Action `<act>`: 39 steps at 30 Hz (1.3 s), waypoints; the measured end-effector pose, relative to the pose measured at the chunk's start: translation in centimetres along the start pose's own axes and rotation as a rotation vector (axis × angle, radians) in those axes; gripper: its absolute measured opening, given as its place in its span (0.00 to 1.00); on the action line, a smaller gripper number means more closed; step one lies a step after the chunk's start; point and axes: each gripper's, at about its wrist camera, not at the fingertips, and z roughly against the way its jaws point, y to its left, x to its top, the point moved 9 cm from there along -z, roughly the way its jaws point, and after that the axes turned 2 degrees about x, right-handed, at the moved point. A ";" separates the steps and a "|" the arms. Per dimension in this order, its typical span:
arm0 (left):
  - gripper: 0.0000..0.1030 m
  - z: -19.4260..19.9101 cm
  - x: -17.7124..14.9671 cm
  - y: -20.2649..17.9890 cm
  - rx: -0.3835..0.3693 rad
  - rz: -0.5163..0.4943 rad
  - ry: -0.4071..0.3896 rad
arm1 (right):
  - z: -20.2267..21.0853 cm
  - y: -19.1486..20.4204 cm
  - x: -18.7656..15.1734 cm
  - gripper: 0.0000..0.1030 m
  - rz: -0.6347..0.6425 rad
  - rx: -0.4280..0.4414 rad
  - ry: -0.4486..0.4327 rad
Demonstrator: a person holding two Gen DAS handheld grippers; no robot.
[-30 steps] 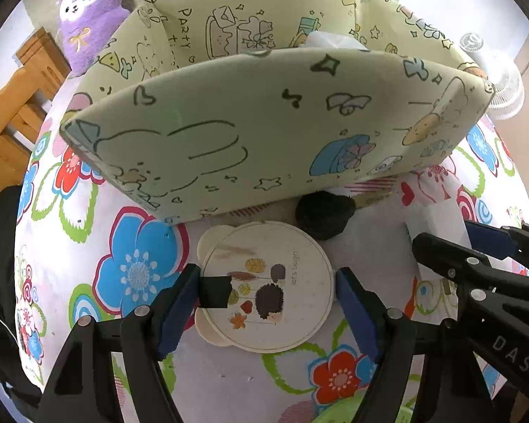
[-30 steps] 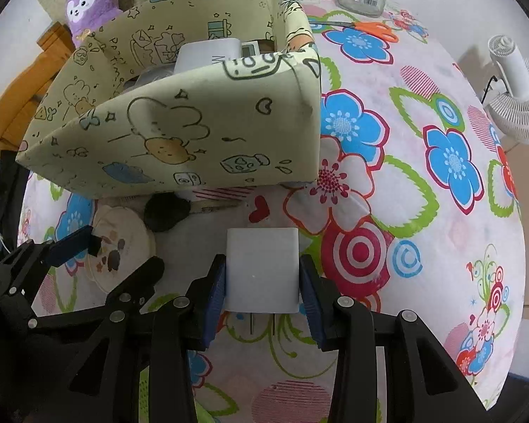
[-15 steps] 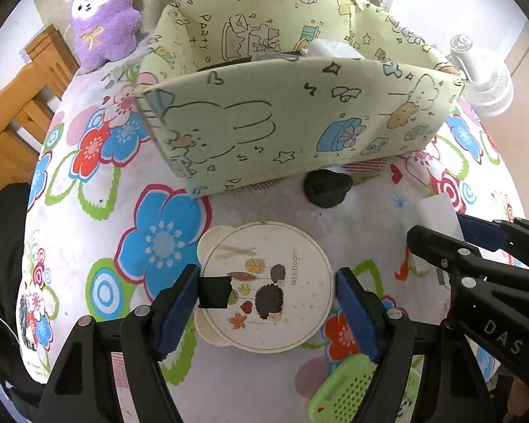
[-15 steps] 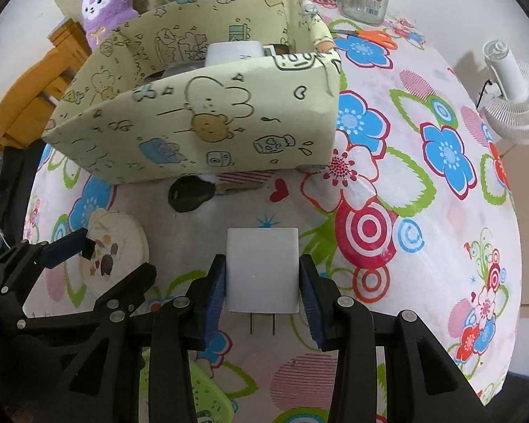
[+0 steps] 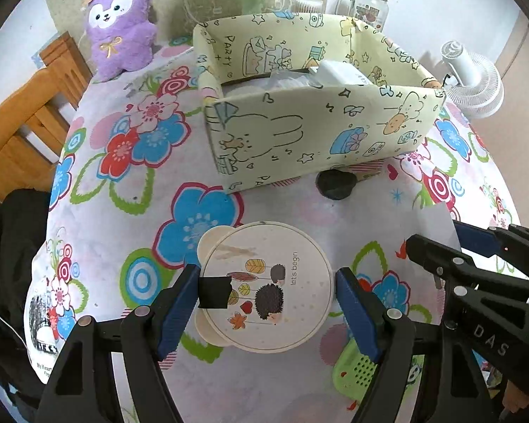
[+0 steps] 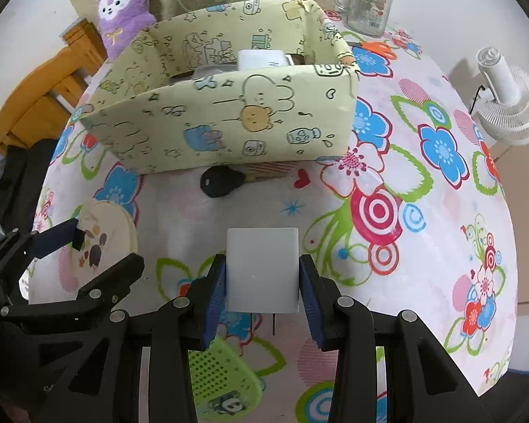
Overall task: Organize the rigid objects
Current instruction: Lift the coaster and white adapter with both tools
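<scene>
Both tongs had lifted and drawn back from the patterned box, so more of the flowered surface showed than a second earlier.

From the left wrist, the left tongs (image 5: 266, 294) pinched a round coaster (image 5: 264, 285) by its edges, its printed face up and its lettering running toward the box (image 5: 321, 134). The coaster hung above the near part of the surface (image 5: 105, 211). A black-headed key (image 5: 336, 184) lay between coaster and box, touching the box's near wall, its blade pointing toward the right edge. A purple plush toy (image 5: 118, 35) sat at the far left corner and a glass jar (image 5: 370, 7) behind the box. The right tongs (image 5: 451, 243) entered at the right edge of this view, their grip hidden.

From the right wrist, the right tongs (image 6: 262, 282) were pressed tight on a white plug adapter (image 6: 262, 269), its long axis along the fingers and its prongs toward the camera. Only this view showed orange scissors (image 6: 375, 47) at the far edge beside the jar, and a green perforated piece (image 6: 222, 377) under the tongs near the surface's front edge.
</scene>
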 end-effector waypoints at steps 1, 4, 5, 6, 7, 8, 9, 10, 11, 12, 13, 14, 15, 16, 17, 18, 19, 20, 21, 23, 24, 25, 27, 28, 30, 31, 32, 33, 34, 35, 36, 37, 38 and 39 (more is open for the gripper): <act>0.76 0.1 -0.2 0.0 0.000 -0.002 -0.001 | 0.1 0.2 -0.1 0.42 -0.002 -0.001 -0.002; 0.76 0.5 -0.2 0.6 -0.004 -0.009 0.000 | 0.6 0.5 -0.4 0.42 -0.006 -0.008 -0.006; 0.76 0.8 -0.3 0.6 -0.007 -0.010 0.000 | 0.8 0.7 -0.5 0.42 -0.008 -0.009 -0.007; 0.76 1.2 -0.3 0.6 -0.012 -0.011 -0.003 | 1.1 0.8 -0.6 0.42 -0.010 -0.009 -0.008; 0.76 1.5 -0.3 0.6 -0.014 -0.012 -0.006 | 1.5 0.9 -0.5 0.42 -0.011 -0.010 -0.012; 0.76 1.9 -0.3 0.6 -0.016 -0.015 -0.009 | 2.0 1.1 -0.5 0.42 -0.011 -0.014 -0.019; 0.76 2.4 -0.2 0.6 -0.017 -0.018 -0.017 | 2.3 1.1 -0.5 0.42 -0.010 -0.017 -0.024; 0.76 2.6 -0.1 0.6 -0.017 -0.021 -0.022 | 2.7 1.2 -0.5 0.42 -0.010 -0.020 -0.031; 0.76 3.2 0.1 0.6 -0.018 -0.025 -0.033 | 3.2 1.3 -0.4 0.42 -0.010 -0.023 -0.038; 0.76 3.6 0.2 0.6 -0.019 -0.027 -0.041 | 3.7 1.4 -0.3 0.42 -0.010 -0.027 -0.047; 0.76 3.9 0.3 0.6 -0.020 -0.029 -0.048 | 4.1 1.4 -0.2 0.42 -0.010 -0.029 -0.054; 0.76 4.4 0.5 0.6 -0.021 -0.032 -0.058 | 4.5 1.5 -0.2 0.42 -0.012 -0.031 -0.062; 0.76 4.7 0.6 0.7 -0.022 -0.033 -0.063 | 4.9 1.5 -0.1 0.42 -0.014 -0.033 -0.069; 0.76 5.0 0.7 0.7 -0.024 -0.034 -0.069 | 5.3 1.6 -0.1 0.42 -0.015 -0.036 -0.076; 0.76 5.5 0.7 0.7 -0.026 -0.035 -0.077 | 5.7 1.6 -0.1 0.42 -0.017 -0.037 -0.082; 0.76 5.8 0.8 0.7 -0.027 -0.036 -0.083 | 6.1 1.6 0.0 0.42 -0.020 -0.038 -0.087; 0.76 6.1 0.8 0.7 -0.028 -0.035 -0.088 | 6.4 1.7 0.0 0.42 -0.021 -0.037 -0.092; 0.76 6.5 0.9 0.7 -0.030 -0.033 -0.095 | 6.7 1.8 0.0 0.42 -0.021 -0.037 -0.097; 0.76 6.9 0.9 0.8 -0.031 -0.030 -0.100 | 7.1 1.9 0.1 0.42 -0.021 -0.038 -0.101; 0.76 7.5 1.0 0.8 -0.036 -0.024 -0.112 | 7.8 2.1 0.1 0.42 -0.014 -0.042 -0.112; 0.76 7.8 1.0 0.9 -0.038 -0.021 -0.118 | 8.2 2.3 0.2 0.42 -0.009 -0.045 -0.121; 0.76 8.1 1.1 0.9 -0.039 -0.019 -0.125 | 8.6 2.4 0.3 0.42 -0.005 -0.048 -0.128; 0.76 8.7 1.2 0.9 -0.041 -0.015 -0.139 | 9.2 2.6 0.4 0.42 -0.002 -0.051 -0.142; 0.76 9.0 1.3 1.0 -0.042 -0.014 -0.146 | 9.5 2.6 0.4 0.42 -0.002 -0.053 -0.147; 0.76 9.6 1.4 1.1 -0.041 -0.014 -0.160 | 10.1 2.8 0.5 0.42 -0.004 -0.053 -0.163; 0.76 9.9 1.5 1.1 -0.040 -0.016 -0.168 | 10.4 2.8 0.5 0.42 -0.005 -0.053 -0.168; 0.76 10.2 1.5 1.2 -0.039 -0.018 -0.177 | 10.6 2.9 0.6 0.42 -0.006 -0.053 -0.173; 0.76 10.4 1.6 1.2 -0.041 -0.017 -0.183 | 10.9 2.9 0.6 0.42 -0.006 -0.054 -0.178; 0.76 10.7 1.7 1.2 -0.043 -0.015 -0.191 | 11.1 3.0 0.6 0.42 -0.006 -0.055 -0.183; 0.76 11.0 1.8 1.2 -0.043 -0.015 -0.198 | 11.4 3.0 0.6 0.42 -0.005 -0.056 -0.188; 0.76 11.2 1.8 1.2 -0.044 -0.015 -0.205 | 11.6 3.0 0.6 0.42 -0.007 -0.057 -0.193; 0.76 11.4 1.9 1.1 -0.045 -0.015 -0.211 | 11.8 3.1 0.6 0.42 -0.007 -0.061 -0.197; 0.76 11.6 1.9 1.0 -0.049 -0.014 -0.216 | 12.1 3.1 0.7 0.42 -0.007 -0.064 -0.203; 0.76 11.8 2.0 1.0 -0.054 -0.013 -0.221 | 12.5 3.0 0.7 0.42 -0.008 -0.068 -0.211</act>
